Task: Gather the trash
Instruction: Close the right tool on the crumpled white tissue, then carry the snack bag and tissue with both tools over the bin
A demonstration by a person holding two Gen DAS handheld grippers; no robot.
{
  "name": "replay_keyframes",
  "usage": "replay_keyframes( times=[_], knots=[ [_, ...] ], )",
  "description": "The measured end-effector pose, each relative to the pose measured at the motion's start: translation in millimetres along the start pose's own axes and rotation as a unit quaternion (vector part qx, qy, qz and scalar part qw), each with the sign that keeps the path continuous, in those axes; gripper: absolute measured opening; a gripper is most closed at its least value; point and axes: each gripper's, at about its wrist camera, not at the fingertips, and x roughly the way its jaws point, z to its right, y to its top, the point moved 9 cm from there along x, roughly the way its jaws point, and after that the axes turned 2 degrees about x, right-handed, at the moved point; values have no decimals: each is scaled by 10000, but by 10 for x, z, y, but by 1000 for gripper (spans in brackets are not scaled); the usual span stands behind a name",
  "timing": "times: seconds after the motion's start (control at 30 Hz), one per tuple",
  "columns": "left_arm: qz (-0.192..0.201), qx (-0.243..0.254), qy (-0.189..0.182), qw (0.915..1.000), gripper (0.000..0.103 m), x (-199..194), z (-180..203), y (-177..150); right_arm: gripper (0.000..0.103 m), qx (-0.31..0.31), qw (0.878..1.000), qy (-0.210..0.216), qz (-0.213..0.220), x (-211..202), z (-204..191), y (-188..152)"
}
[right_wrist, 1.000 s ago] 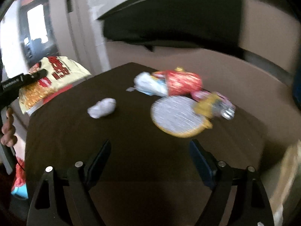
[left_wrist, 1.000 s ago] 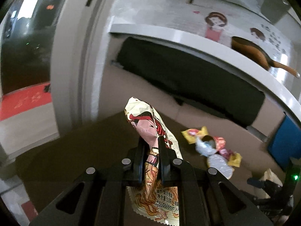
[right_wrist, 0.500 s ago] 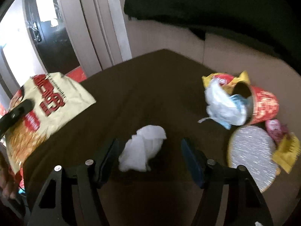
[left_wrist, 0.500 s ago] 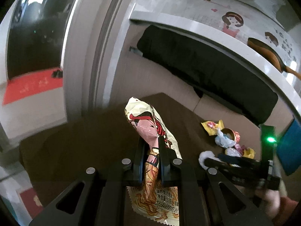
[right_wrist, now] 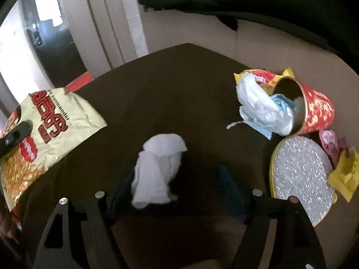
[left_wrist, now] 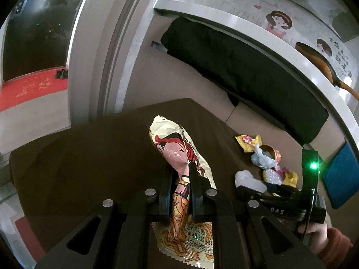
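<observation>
My left gripper (left_wrist: 179, 168) is shut on a cream and red noodle wrapper (left_wrist: 179, 157), held above the dark brown table (left_wrist: 89, 157); the wrapper also shows at the left of the right wrist view (right_wrist: 51, 125). My right gripper (right_wrist: 179, 174) is open, its fingers on either side of a crumpled white tissue (right_wrist: 159, 170) lying on the table. In the left wrist view the tissue (left_wrist: 248, 178) sits at the right gripper's tip.
A tipped red cup (right_wrist: 314, 109) stuffed with pale blue plastic (right_wrist: 262, 109), a silver foil lid (right_wrist: 300, 179) and yellow and pink wrappers (right_wrist: 345, 172) lie at the table's right. A beige sofa with black cloth (left_wrist: 246, 71) stands behind.
My right gripper has moved forward and down until its open fingers straddle the white tissue. My left gripper keeps its hold on the noodle wrapper and has turned slightly right.
</observation>
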Motion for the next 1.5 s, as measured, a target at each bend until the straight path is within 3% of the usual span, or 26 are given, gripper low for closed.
replay_keyframes(
  times=[0.07, 0.13, 0.2, 0.27, 0.33, 0.4, 0.67, 0.93, 1.17, 1.5],
  knots=[
    [-14, -19, 1, 10000, 13, -4, 2, -3, 79, -152, 9999, 11, -69, 11, -50, -23],
    [-15, -17, 23, 10000, 13, -14, 5, -7, 74, -297, 9995, 32, -115, 6, -96, -35],
    [-8, -20, 41, 10000, 13, -16, 6, -6, 49, -284, 9994, 194, 7, -35, -133, -29],
    [-27, -25, 41, 10000, 13, -4, 8, -7, 38, -422, 9990, 160, 33, -31, -175, -10],
    [-45, -3, 46, 10000, 13, 4, 33, -20, 34, -572, 9983, 125, 14, 2, -217, 16],
    [-59, 38, 46, 10000, 13, 5, 50, -23, 16, -648, 9978, 115, 1, 9, -245, 31],
    [77, 354, -29, 9993, 13, -117, 322, 60, 14, -356, 9979, 242, 493, -619, -108, 71],
    [349, 984, -397, 9937, 13, -383, 1073, 102, 14, -38, 9939, -114, 1094, -1595, 289, -110],
    [819, 1729, -789, 9783, 13, -731, 1995, 143, 14, 393, 9814, -617, 1775, -2498, 785, -284],
    [1309, 2478, -1463, 9487, 13, -1058, 3354, 109, 15, 792, 9537, -1329, 2578, -3593, 1523, -577]
  ],
)
